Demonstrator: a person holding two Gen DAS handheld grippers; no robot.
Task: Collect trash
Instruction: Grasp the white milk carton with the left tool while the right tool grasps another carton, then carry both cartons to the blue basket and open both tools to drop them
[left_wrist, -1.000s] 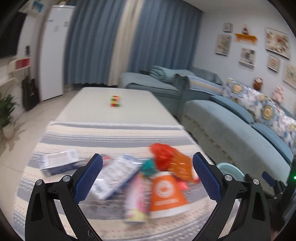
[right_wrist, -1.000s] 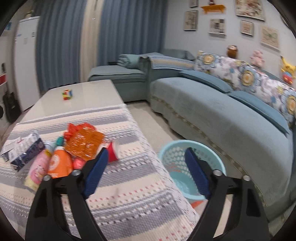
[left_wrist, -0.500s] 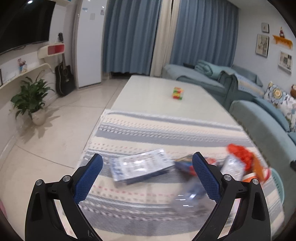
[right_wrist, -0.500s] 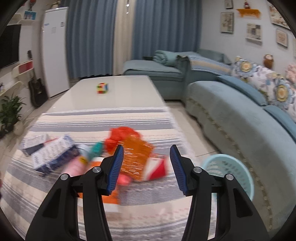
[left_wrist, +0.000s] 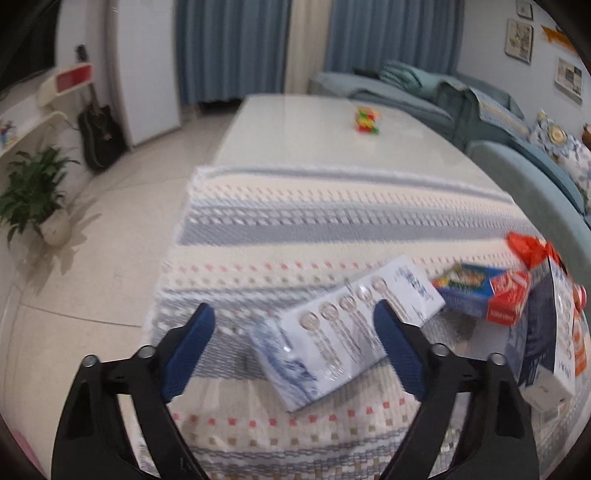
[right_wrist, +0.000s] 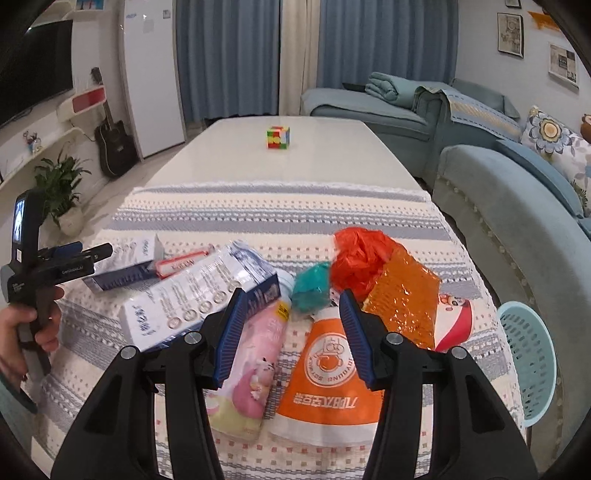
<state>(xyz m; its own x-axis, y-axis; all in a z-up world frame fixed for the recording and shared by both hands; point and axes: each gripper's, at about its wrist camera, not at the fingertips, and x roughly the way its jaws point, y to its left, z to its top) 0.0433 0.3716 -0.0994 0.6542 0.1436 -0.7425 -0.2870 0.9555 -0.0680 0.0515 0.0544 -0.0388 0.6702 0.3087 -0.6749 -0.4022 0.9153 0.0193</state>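
While its jaws are closing round the flat white blister-pack box (left_wrist: 347, 325), left gripper (left_wrist: 295, 332) grips nothing yet; right gripper (right_wrist: 291, 332) hangs half-open, empty, above the pink pouch (right_wrist: 251, 373).

The near end of the table (right_wrist: 369, 155) is crowded: a white-and-blue box (right_wrist: 192, 299), a pink pouch (right_wrist: 251, 365), an orange cup (right_wrist: 332, 373), a teal wad (right_wrist: 312, 286) and an orange foil bag (right_wrist: 402, 299) lie touching or overlapping. Beyond them the striped cloth (right_wrist: 277, 210) lies bare up to a puzzle cube (right_wrist: 277, 137). A sofa (right_wrist: 517, 229) and a light-blue basket (right_wrist: 532, 362) close off the right edge.
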